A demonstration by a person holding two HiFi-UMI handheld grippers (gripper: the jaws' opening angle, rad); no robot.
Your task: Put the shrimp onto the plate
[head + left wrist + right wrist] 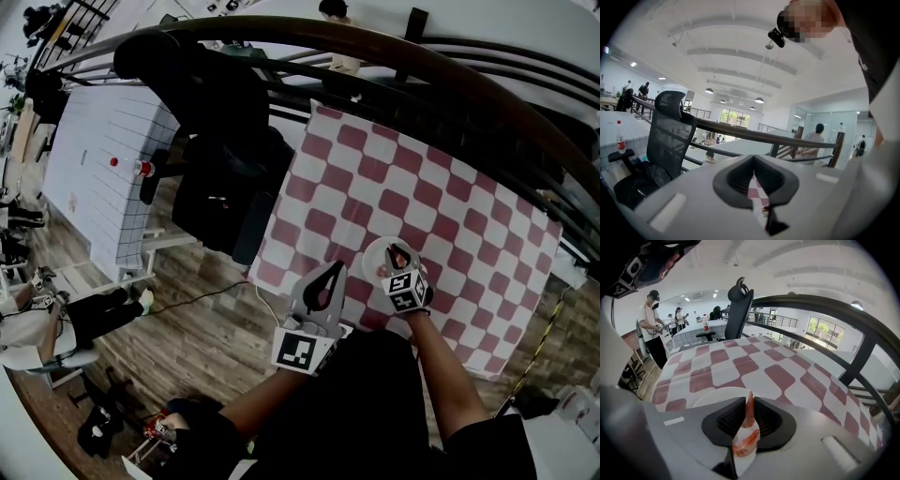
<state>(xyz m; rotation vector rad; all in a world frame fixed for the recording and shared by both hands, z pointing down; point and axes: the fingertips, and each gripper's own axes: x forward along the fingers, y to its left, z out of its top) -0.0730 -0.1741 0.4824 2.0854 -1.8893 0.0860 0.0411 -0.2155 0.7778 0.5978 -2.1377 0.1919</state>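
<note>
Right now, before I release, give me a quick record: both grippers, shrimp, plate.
right gripper: shut on shrimp, over the plate
shrimp: clamped between the right jaws, pointed end sticking out, not on the plate
plate: white, nothing seen on it, on the checkered cloth
left gripper: shut, empty, by the cloth's near edge beside the plate
task: shrimp not yet set down

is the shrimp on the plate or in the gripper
In the gripper: the right gripper is shut on the shrimp, over the white plate.
</note>
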